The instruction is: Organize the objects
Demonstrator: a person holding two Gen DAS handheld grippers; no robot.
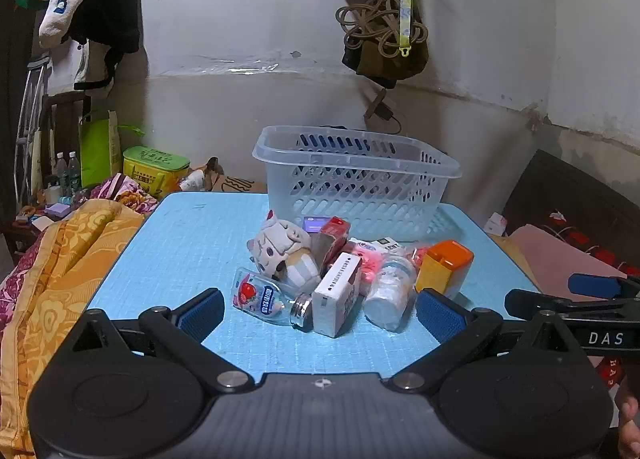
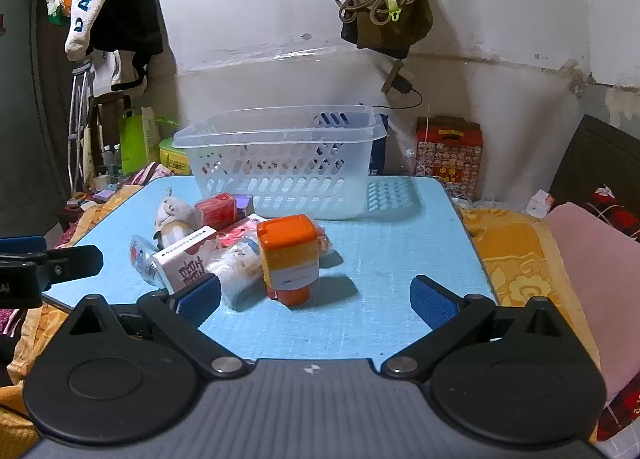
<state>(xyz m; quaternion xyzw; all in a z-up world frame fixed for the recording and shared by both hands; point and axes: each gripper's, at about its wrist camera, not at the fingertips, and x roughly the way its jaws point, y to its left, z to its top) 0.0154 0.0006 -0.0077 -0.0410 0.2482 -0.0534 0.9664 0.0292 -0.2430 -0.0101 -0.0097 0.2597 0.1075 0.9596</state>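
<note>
A pile of small objects lies on the light blue table (image 1: 192,243) in front of a clear plastic basket (image 1: 356,179) (image 2: 280,163). The pile holds a plush toy (image 1: 280,247), a clear strawberry bottle on its side (image 1: 268,297), a white carton (image 1: 336,295) (image 2: 188,263), a red box (image 1: 332,239) (image 2: 216,211), a white roll (image 1: 390,291) and an orange-capped yellow container (image 1: 444,267) (image 2: 290,259). My left gripper (image 1: 320,311) stands open just short of the pile. My right gripper (image 2: 316,299) is open too, near the orange-capped container, holding nothing.
Orange patterned bedding (image 1: 52,279) (image 2: 516,255) lies on both sides of the table, with a pink cushion (image 2: 592,271) at the right. Bags and clothes (image 1: 384,19) hang on the wall behind. A red patterned box (image 2: 448,151) stands beyond the table.
</note>
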